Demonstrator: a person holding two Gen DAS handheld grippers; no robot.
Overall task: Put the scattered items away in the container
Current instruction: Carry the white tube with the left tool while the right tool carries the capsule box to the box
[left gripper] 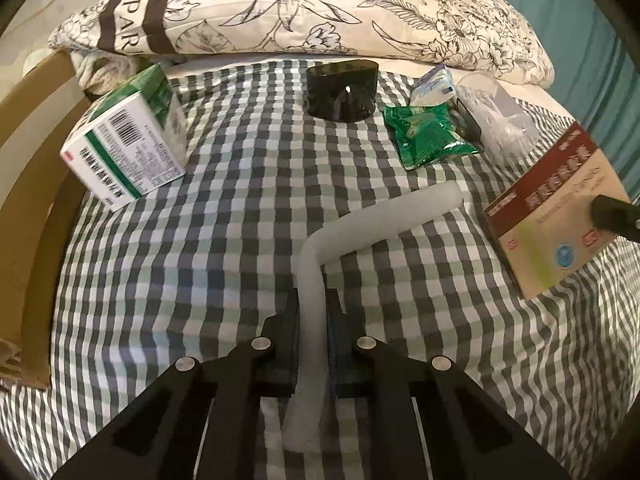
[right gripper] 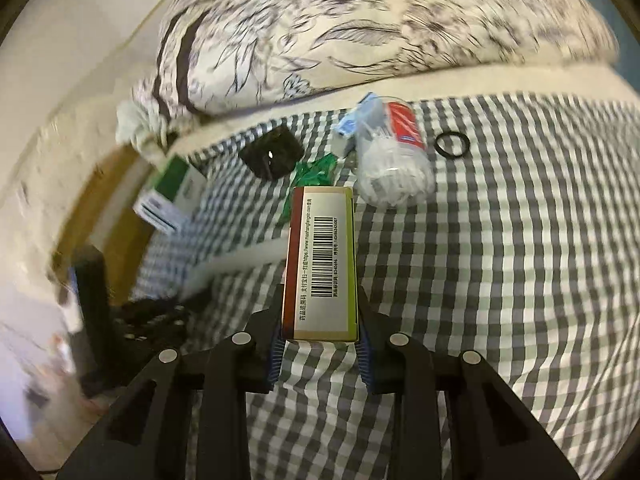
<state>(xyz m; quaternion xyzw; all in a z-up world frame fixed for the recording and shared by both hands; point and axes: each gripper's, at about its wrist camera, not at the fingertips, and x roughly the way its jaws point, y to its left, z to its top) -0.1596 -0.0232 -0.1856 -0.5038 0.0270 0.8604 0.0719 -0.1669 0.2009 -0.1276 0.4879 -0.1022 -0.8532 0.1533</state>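
Between the right hand-held gripper's (right gripper: 320,320) clamped pads sits a barcoded box (right gripper: 320,264), lifted above the checked sheet (right gripper: 500,260).

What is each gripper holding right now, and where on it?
Left gripper: bent white foam tube, near one end. Right gripper: red-and-tan medicine box, near its end, across its flat sides.

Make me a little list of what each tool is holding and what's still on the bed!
left tool: shut on white tube
right tool: shut on red box
still on bed: green box, black case, green packet, clear jar, black ring
bed cover: checked sheet
behind: flowery pillow
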